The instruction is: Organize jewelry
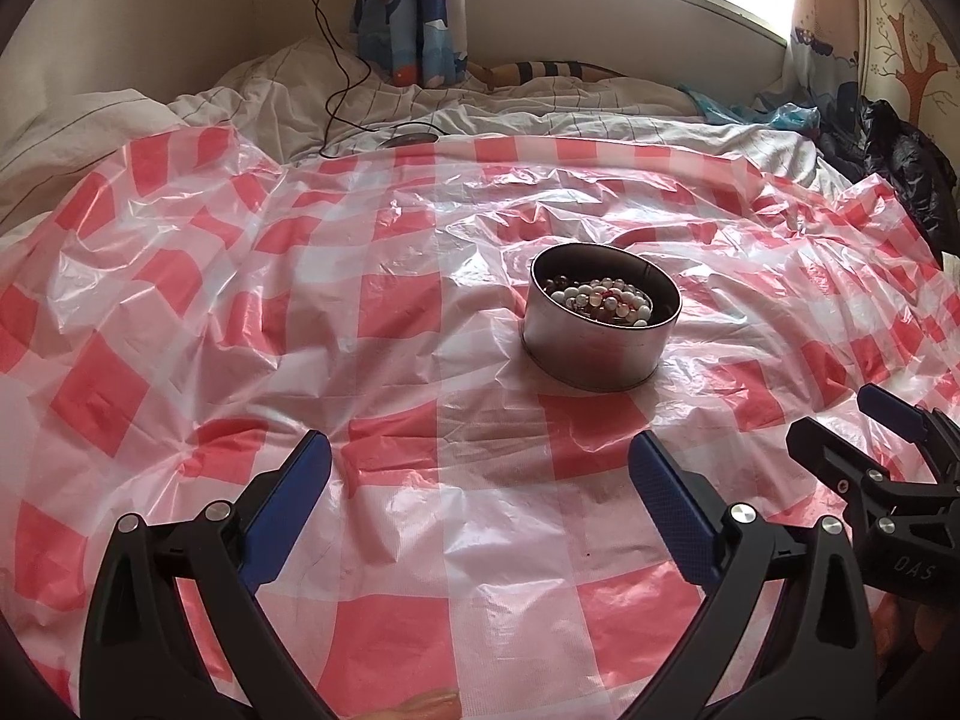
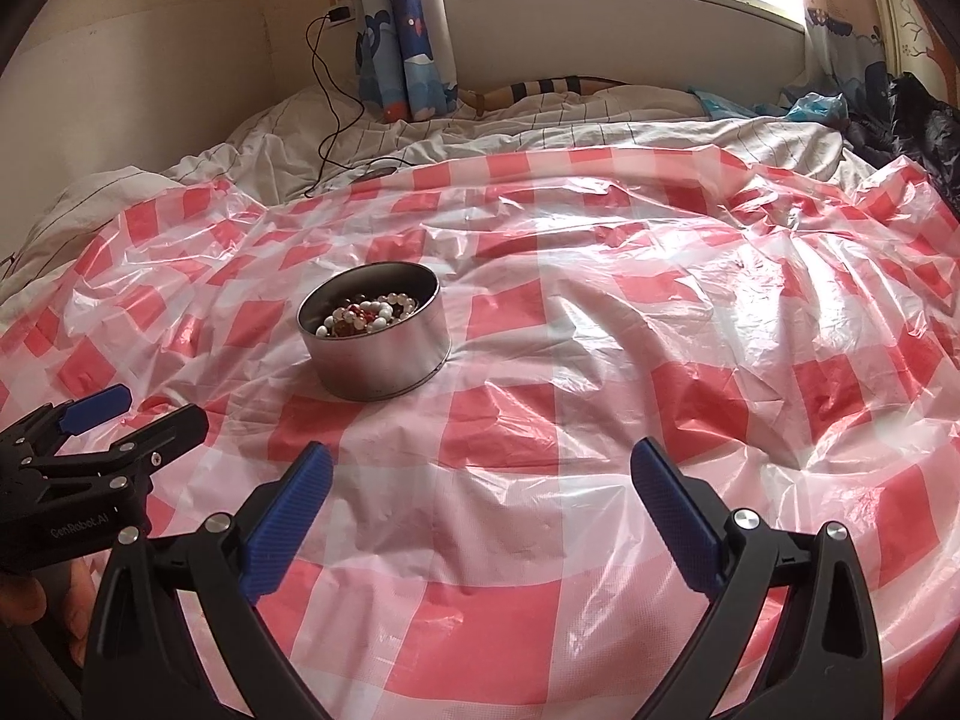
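1. Right now I have the tin [image 1: 603, 324] standing upright on the checked plastic sheet [image 1: 300, 312] spread over the bed [image 1: 600, 114], ahead of both grippers and touching neither.
2. The beads [image 1: 603, 297] lie heaped inside the tin, white, red and dark strands tangled together; I see no jewelry loose on the sheet.
3. My left gripper [image 1: 480, 483] has its fingers spread wide with nothing between them, and the tin sits ahead, slightly to its right.
4. My right gripper [image 2: 480, 489] is likewise released and empty; the tin is ahead to its left.
5. I judge the strands light, limp and slippery: a pinch on one bead may slide off, so I would nip across a loop where it rises from the heap.
6. The tin looks stiff and thin-walled, likely to skid on the slick sheet; I would clamp its rim with one gripper while the other works.
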`<action>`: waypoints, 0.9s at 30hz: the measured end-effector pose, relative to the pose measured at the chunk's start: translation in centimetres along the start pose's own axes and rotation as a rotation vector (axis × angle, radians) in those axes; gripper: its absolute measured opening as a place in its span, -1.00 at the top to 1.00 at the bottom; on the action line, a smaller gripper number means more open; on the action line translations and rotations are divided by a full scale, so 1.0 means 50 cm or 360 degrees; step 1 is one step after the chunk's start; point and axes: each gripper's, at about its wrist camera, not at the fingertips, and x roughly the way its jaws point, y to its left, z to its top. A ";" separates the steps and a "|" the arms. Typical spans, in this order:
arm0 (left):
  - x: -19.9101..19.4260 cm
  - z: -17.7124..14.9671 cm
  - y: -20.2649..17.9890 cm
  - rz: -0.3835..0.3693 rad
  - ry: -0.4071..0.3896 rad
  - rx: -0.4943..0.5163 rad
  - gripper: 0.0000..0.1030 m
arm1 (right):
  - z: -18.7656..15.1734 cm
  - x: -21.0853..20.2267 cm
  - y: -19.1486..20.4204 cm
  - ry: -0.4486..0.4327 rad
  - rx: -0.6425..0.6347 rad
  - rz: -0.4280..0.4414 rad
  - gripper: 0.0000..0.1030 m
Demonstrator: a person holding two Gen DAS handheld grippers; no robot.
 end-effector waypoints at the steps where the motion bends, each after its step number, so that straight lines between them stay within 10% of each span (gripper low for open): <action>1: 0.001 0.000 -0.001 0.0026 0.0002 0.0011 -0.85 | 0.000 0.000 0.000 0.0001 0.0000 0.0000 -0.85; 27: 0.025 -0.005 0.001 0.0003 0.0104 -0.0011 -0.85 | -0.006 0.008 0.002 0.0032 0.0015 0.0010 -0.85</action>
